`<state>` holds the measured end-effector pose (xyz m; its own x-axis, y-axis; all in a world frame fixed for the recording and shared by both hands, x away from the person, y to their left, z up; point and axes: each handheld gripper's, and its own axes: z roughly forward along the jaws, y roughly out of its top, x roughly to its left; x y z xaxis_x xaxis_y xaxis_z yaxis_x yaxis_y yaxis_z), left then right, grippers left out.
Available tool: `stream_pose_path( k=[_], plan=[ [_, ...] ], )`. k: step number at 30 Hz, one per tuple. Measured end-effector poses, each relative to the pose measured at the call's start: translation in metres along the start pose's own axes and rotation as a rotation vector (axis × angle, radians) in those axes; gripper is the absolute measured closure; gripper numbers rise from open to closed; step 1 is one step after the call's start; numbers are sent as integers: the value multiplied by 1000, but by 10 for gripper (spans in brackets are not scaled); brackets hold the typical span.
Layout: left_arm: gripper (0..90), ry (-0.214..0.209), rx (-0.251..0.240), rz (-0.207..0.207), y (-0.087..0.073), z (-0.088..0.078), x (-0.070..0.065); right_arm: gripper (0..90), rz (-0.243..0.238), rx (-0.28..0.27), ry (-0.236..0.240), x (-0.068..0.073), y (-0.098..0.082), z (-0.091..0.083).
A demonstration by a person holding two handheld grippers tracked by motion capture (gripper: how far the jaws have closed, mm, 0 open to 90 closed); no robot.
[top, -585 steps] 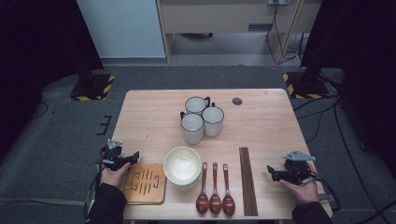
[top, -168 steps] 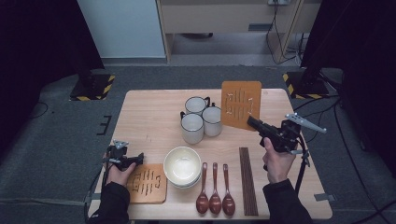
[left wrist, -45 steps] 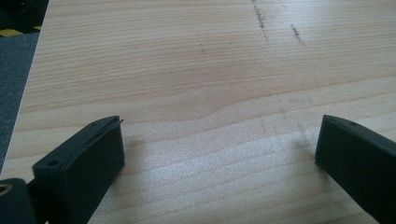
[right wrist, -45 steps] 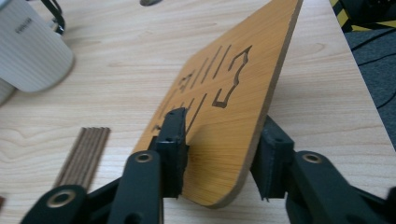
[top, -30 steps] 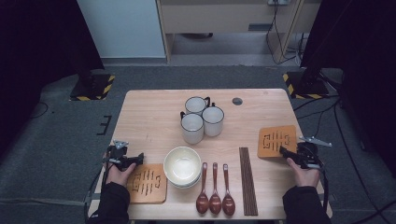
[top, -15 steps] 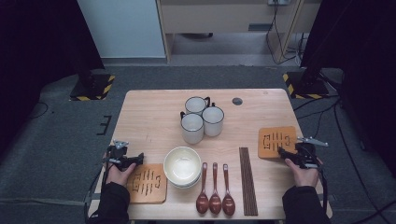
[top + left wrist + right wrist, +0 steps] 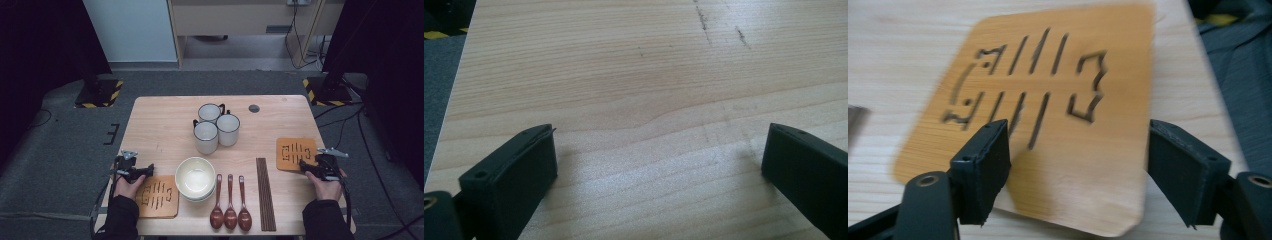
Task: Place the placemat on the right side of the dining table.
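A square wooden coaster (image 7: 296,154) with cut slots lies flat near the table's right edge. My right gripper (image 7: 306,168) rests at its near edge. In the right gripper view the coaster (image 7: 1048,100) lies under and beyond the jaws. The right gripper (image 7: 1078,165) is open; its jaws have just been opening, and they stand over the coaster without pressing on it. A second coaster (image 7: 157,196) sits at the front left. My left gripper (image 7: 148,171) rests just above it, and the left gripper (image 7: 659,165) is open over bare wood with nothing between its jaws.
Stacked white bowls (image 7: 195,177) sit front centre, with three brown spoons (image 7: 230,202) and dark chopsticks (image 7: 265,192) to their right. Three white mugs (image 7: 216,127) stand mid-table and a small dark disc (image 7: 254,108) lies behind them. The table edge (image 7: 345,200) is just right of my right hand.
The right gripper's jaws have spread wider and let go of the coaster, which stays flat on the table. Several seconds ago that coaster was held up near the mugs. The left hand has not moved.
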<state>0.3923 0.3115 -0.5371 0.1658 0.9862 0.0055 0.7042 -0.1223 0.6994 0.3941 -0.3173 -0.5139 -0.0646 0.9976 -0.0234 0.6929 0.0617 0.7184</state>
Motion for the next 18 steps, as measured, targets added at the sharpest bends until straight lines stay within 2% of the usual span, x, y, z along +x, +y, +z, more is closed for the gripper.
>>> stream_pose_path(
  k=[1,6,11,15,18],
  plan=[
    [1,0,0,0,0,0,0,255,-22,10,-10,1,0,1],
    [1,0,0,0,0,0,0,281,-17,-3,-3,1,0,4],
    [1,0,0,0,0,0,0,263,-11,30,2,2,-1,13],
    [1,0,0,0,0,0,0,255,28,39,16,2,-1,18],
    [1,0,0,0,0,0,0,247,35,37,19,2,-1,19]
  ],
)
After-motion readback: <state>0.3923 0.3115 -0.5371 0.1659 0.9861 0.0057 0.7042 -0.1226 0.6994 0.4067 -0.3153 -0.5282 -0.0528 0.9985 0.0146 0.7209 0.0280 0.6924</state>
